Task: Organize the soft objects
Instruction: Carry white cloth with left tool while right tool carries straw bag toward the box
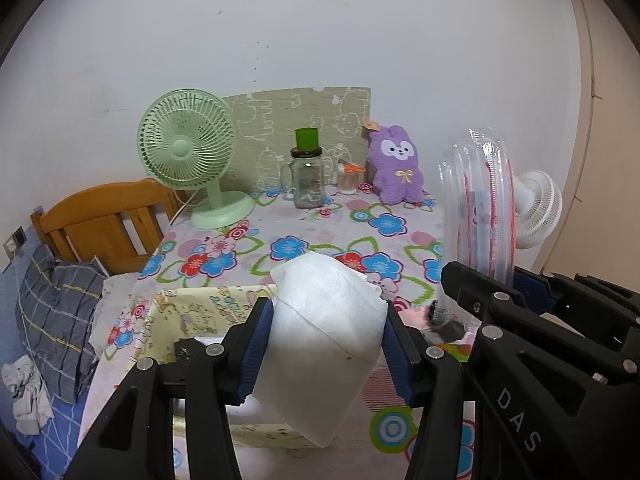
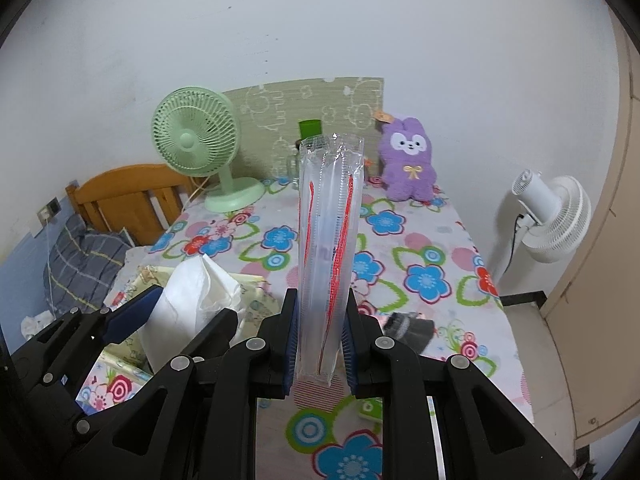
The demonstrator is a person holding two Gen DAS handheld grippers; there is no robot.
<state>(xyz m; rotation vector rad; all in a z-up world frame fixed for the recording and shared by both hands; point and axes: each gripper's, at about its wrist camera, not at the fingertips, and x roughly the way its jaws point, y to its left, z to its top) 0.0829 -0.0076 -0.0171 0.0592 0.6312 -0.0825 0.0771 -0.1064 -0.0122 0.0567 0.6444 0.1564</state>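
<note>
My left gripper [image 1: 326, 344] is shut on a soft white tissue pack [image 1: 324, 340] and holds it above a pale yellow fabric box [image 1: 200, 308] at the table's near left. The pack also shows in the right wrist view [image 2: 188, 300]. My right gripper [image 2: 320, 344] is shut on a clear plastic bag with red zip lines [image 2: 328, 240], held upright above the floral table. The bag shows at the right of the left wrist view [image 1: 480, 208]. A purple plush rabbit [image 2: 408, 164] sits at the table's back.
On the floral tablecloth [image 2: 420, 280] stand a green fan [image 1: 192, 156], a glass jar with a green cup [image 1: 306, 176] and a small cup. A white fan [image 2: 556, 216] stands at right. A wooden chair [image 1: 104, 224] and bedding are at left. A dark object [image 2: 408, 326] lies near my right gripper.
</note>
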